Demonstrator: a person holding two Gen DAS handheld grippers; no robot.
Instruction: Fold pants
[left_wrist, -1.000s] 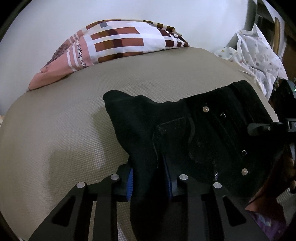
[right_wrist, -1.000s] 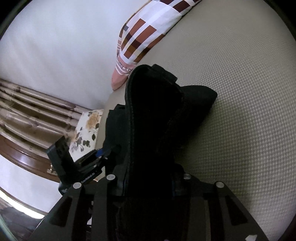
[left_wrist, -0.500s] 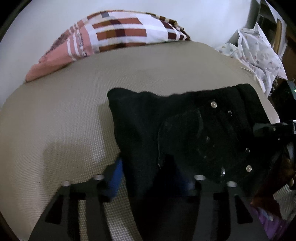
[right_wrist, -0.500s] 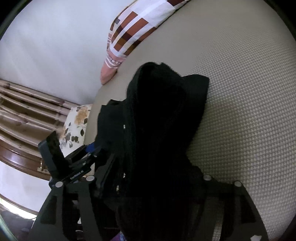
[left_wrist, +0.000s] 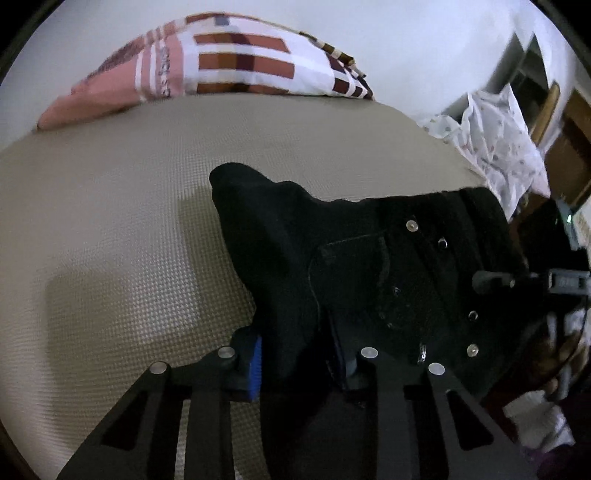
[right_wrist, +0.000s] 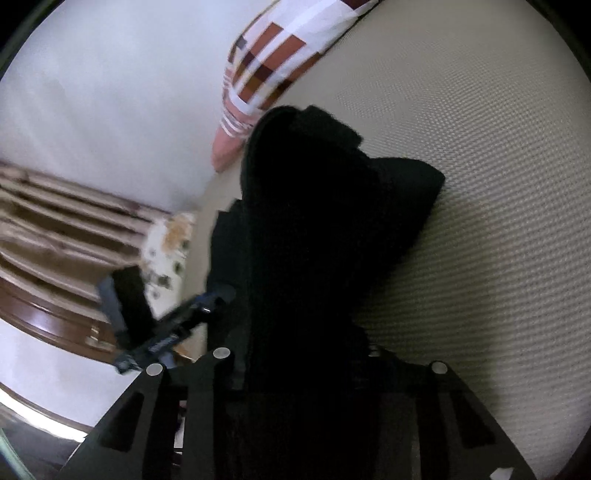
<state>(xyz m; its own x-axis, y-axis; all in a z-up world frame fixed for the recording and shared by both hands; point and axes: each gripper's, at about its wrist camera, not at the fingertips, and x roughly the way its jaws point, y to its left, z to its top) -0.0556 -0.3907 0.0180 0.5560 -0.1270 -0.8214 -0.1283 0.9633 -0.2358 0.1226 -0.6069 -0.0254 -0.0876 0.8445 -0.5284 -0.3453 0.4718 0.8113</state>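
Over the beige bed (left_wrist: 110, 229), both the left gripper (left_wrist: 295, 354) and the right gripper (right_wrist: 299, 369), their jaws having just closed again, pinch the bunched black pants (left_wrist: 369, 266) near the patterned pillow (left_wrist: 229, 66).

Both views reach you through fisheye lenses: straight edges bow and the corners fall to black. Light is soft and dim, coming mostly from the white wall (left_wrist: 406, 44) side. In the left wrist view, the pants (left_wrist: 369, 266) read as near-featureless black, only the metal rivets (left_wrist: 411, 225) catching glints; two soft grey shadows lie on the bed (left_wrist: 110, 221) at left. In the right wrist view, motion blur smears the wooden rails (right_wrist: 66, 229) and flowered cloth (right_wrist: 166, 251), and a bright glare strip burns the lower left edge.
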